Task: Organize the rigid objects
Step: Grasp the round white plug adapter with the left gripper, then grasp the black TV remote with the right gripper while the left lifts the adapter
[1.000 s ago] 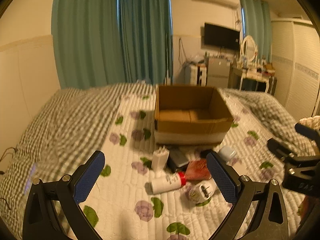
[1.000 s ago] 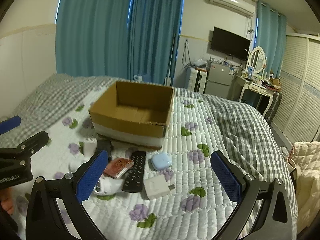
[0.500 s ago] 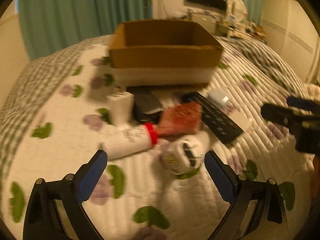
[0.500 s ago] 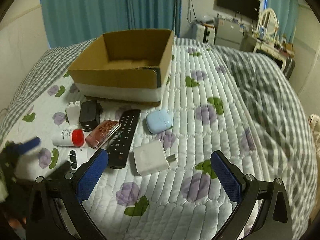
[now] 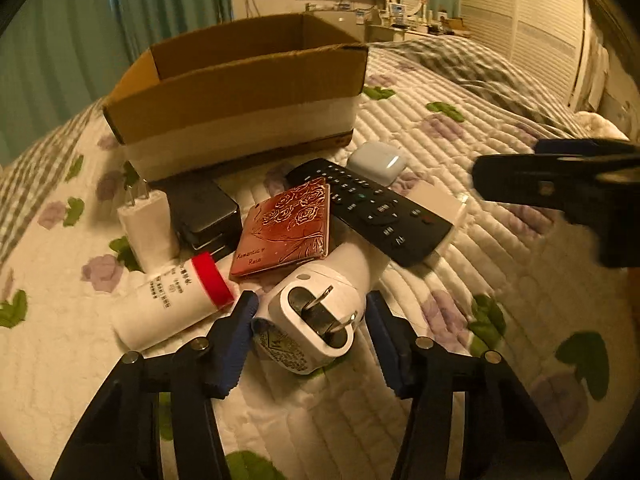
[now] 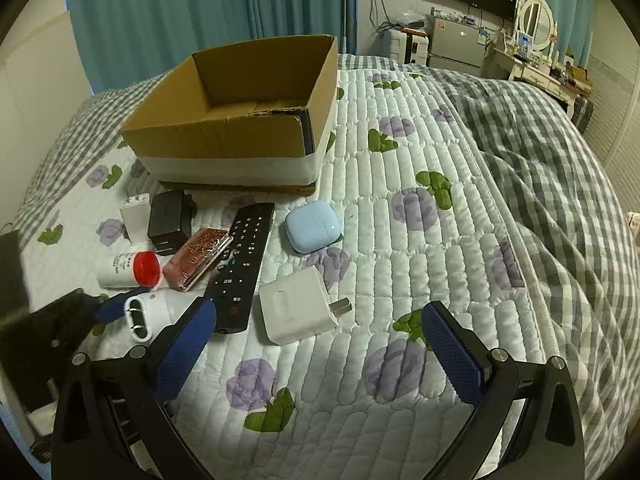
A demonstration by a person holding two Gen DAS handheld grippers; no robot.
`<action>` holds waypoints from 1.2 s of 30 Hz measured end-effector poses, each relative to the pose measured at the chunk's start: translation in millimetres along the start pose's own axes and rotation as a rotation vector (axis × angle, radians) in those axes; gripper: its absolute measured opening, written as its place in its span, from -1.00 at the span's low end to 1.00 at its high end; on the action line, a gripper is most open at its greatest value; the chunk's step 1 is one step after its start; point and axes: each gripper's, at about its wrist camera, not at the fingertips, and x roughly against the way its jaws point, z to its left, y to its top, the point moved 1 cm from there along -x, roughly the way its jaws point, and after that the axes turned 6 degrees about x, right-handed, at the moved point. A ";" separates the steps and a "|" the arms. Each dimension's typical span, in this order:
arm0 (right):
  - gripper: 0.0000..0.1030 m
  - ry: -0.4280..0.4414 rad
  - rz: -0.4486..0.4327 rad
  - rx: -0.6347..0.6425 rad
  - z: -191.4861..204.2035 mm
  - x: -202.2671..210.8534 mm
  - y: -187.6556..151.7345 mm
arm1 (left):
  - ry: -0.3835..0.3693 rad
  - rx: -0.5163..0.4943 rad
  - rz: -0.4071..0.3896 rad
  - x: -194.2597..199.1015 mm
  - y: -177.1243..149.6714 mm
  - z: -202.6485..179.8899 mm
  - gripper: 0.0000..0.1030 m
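Observation:
An open cardboard box (image 5: 240, 92) (image 6: 240, 120) stands on the bed. In front of it lie a white round plug adapter (image 5: 316, 316) (image 6: 148, 312), a white bottle with a red cap (image 5: 172, 304) (image 6: 128, 268), a copper rose-pattern case (image 5: 288, 224) (image 6: 198, 256), a black remote (image 5: 368, 208) (image 6: 240, 264), a black charger (image 5: 204, 212) (image 6: 168, 220), a small white charger (image 5: 148, 228) (image 6: 134, 212), a blue earbud case (image 5: 376, 160) (image 6: 312, 228) and a white square charger (image 6: 296, 308). My left gripper (image 5: 310, 338) has its jaws around the plug adapter, close to its sides. My right gripper (image 6: 316, 352) is open and empty above the quilt, near the square charger.
The objects lie on a white quilt (image 6: 400, 240) with purple flowers. A grey checked blanket (image 6: 560, 180) covers the right side of the bed. Curtains, a dresser with a mirror (image 6: 536, 28) and a wardrobe stand beyond the bed.
Both grippers have come down and forward toward the pile. My left gripper has narrowed its jaws around the white plug adapter. My right gripper stays wide open.

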 end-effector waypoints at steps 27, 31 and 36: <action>0.33 0.076 0.155 0.253 85.2 -91.2 21.6 | 0.192 0.259 -0.113 48.0 21.0 101.8 0.06; 0.34 0.132 0.153 0.212 79.2 -105.2 25.9 | 0.179 0.262 -0.106 44.5 20.2 103.0 0.06; 0.23 0.153 0.150 0.191 77.7 -98.9 18.3 | 0.167 0.269 -0.099 45.2 18.2 104.6 0.06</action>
